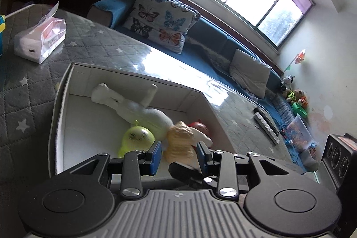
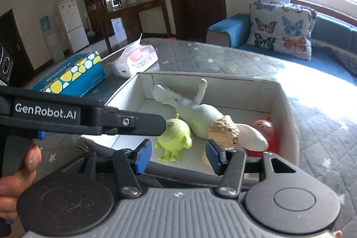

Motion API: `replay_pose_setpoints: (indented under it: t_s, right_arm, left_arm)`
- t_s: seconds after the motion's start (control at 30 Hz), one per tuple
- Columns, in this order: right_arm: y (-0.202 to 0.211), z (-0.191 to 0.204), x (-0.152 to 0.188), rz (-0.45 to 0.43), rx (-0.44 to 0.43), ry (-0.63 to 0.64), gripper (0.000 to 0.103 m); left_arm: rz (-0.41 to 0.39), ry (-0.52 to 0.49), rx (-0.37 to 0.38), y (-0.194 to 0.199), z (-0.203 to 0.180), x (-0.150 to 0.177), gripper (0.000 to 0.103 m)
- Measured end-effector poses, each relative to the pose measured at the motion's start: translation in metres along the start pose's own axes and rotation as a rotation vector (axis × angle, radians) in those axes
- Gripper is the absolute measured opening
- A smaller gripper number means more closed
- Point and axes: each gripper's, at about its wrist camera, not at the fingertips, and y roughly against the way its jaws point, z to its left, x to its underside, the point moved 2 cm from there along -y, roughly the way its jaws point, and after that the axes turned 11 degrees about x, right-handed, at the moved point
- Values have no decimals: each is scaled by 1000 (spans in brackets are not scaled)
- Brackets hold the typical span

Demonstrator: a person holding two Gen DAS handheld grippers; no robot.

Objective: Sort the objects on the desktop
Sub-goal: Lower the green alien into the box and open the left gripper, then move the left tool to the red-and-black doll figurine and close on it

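A white cardboard box (image 1: pixel 64 104) (image 2: pixel 287 104) stands on the grey quilted table. In it lie a white figure with a tan knitted head (image 1: pixel 180 144) (image 2: pixel 225 128), a lime-green one-eyed toy (image 1: pixel 136 137) (image 2: pixel 176 135) and a red toy (image 1: pixel 200 126) (image 2: pixel 265 128). My left gripper (image 1: pixel 179 157) is open above the box's near edge, with the tan head between its blue pads, not touching. My right gripper (image 2: pixel 177 156) is open and empty at the box's near rim. The left gripper's black arm (image 2: pixel 89 117) crosses the right wrist view.
A tissue pack (image 1: pixel 41 39) (image 2: pixel 136 61) and a blue box with yellow dots (image 2: pixel 73 75) sit on the table behind the box. A remote (image 1: pixel 266 124) lies at the table's far edge. A blue sofa with butterfly cushions (image 1: pixel 160 19) (image 2: pixel 281 30) runs beyond.
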Motion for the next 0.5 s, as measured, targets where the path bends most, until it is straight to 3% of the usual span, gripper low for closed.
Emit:
replay_pose_setpoints:
  t_s: [0.17, 0.5]
  right_arm:
    - [28, -9, 12, -54, 36, 1, 60]
    - [71, -33, 43, -118, 114, -28, 60]
  left_arm:
    - [4, -29, 30, 4, -21, 14, 37]
    - [9, -128, 69, 6, -64, 42, 37]
